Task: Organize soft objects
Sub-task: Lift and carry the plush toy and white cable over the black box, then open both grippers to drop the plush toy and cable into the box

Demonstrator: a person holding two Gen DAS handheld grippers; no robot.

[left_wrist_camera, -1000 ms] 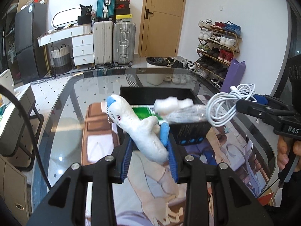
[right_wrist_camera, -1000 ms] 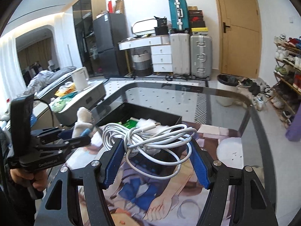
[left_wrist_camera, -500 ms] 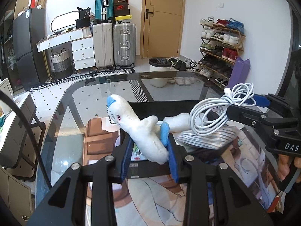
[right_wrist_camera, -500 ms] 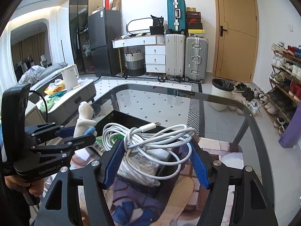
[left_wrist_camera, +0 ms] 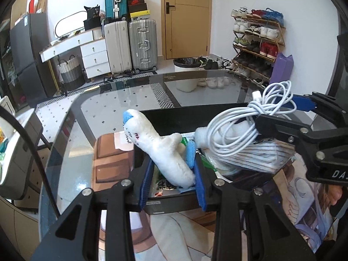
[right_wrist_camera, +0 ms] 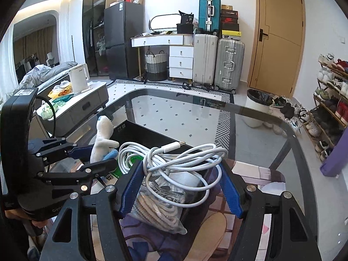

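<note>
My left gripper (left_wrist_camera: 173,181) is shut on a white plush toy with a blue tip (left_wrist_camera: 158,149) and holds it over the near left part of a black box (left_wrist_camera: 195,117). The toy also shows in the right wrist view (right_wrist_camera: 102,139). My right gripper (right_wrist_camera: 180,187) is shut on a coiled white cable (right_wrist_camera: 178,161), also seen in the left wrist view (left_wrist_camera: 250,121), held above the box (right_wrist_camera: 134,130). Inside the box lie a bagged pair of striped socks (right_wrist_camera: 161,204), a green packet (right_wrist_camera: 133,159) and a white soft item (left_wrist_camera: 226,134).
The box stands on a glass table (right_wrist_camera: 261,130) over a printed mat (left_wrist_camera: 169,235). A brown and white pad (left_wrist_camera: 108,158) lies left of the box. Suitcases (right_wrist_camera: 217,58), a bin (right_wrist_camera: 258,106) and a shoe rack (left_wrist_camera: 256,43) stand beyond the table.
Both grippers have moved forward over the black box, each with its load still held. The box now sits closer and lower under the toy and the cable.
</note>
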